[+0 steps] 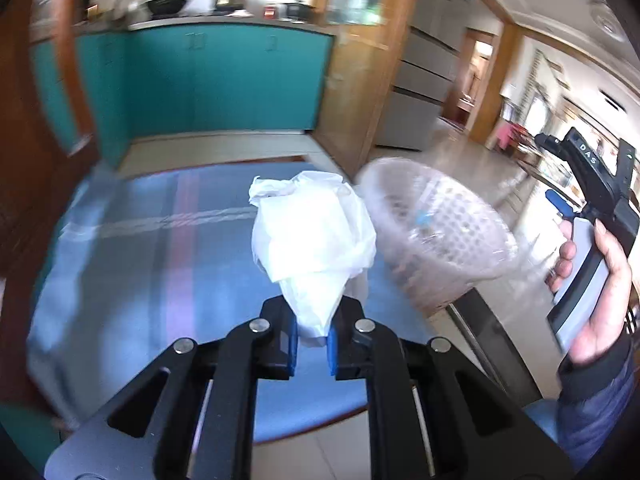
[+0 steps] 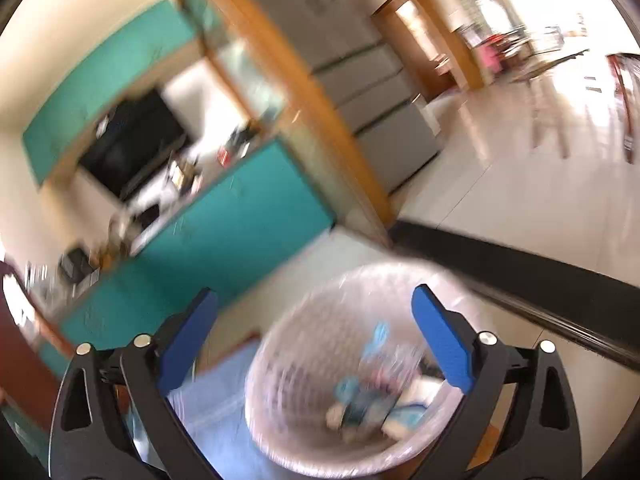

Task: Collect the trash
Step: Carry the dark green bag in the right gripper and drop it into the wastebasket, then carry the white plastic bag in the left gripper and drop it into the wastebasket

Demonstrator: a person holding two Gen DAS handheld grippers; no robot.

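Left claw (image 1: 312, 340) pinches the lower end of a crumpled white plastic bag (image 1: 312, 232), which stands upward from its blue pads above the blue-clothed bench (image 1: 132, 248). Just to the bag's right, at the bench's right edge, sits a lined mesh wastebasket (image 1: 436, 232) already holding scraps. Right claw (image 2: 316, 344) hovers over the basket with its jaws spread wide and empty. Beyond that edge lies open tiled floor (image 2: 500, 200), giving free room.

Blue-clothed table (image 1: 140, 240); basket (image 1: 436, 236) aboard
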